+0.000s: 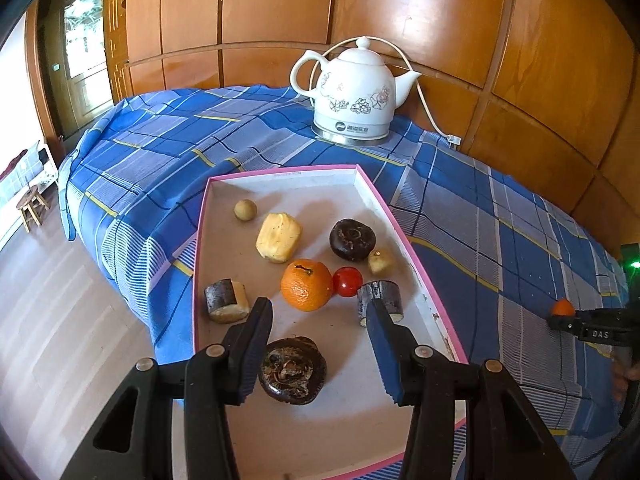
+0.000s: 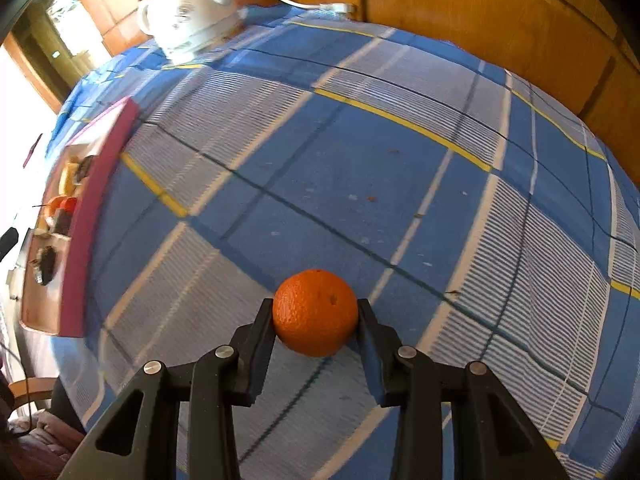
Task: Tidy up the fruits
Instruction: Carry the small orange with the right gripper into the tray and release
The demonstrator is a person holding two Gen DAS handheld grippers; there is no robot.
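Currently, the right gripper (image 2: pixel 316 312) is seen closed on a small orange (image 2: pixel 315 312), with both fingers pressed against its sides. That orange is held over the blue checked cloth (image 2: pixel 360 168), well to the right of the pink-rimmed tray (image 1: pixel 416 256). From the left wrist view, the same gripper (image 1: pixel 560 318) is glimpsed at the far right edge with the fruit (image 1: pixel 563 307) at its tip.

The left gripper (image 1: pixel 320 320) is held partly open over the near part of the tray, with nothing gripped. A dark round fruit (image 1: pixel 292 370) lies between and just below its 2 fingers; contact with the left finger cannot be told.

Farther in the tray, these are noted:
- a second orange (image 1: pixel 307 285), ahead of the gap between the fingers
- a red tomato (image 1: pixel 347 281), touching its right side
- a dark cut piece (image 1: pixel 386 298) at the right fingertip
- another cut piece (image 1: pixel 225 301) by the left fingertip
- a yellow chunk (image 1: pixel 279 237), a dark round fruit (image 1: pixel 352 239), and 2 small pale fruits (image 1: pixel 245 210) (image 1: pixel 380 261)

A white kettle (image 1: pixel 352 96) is seen at the far side of the cloth, beside the wooden panelling (image 1: pixel 280 12).
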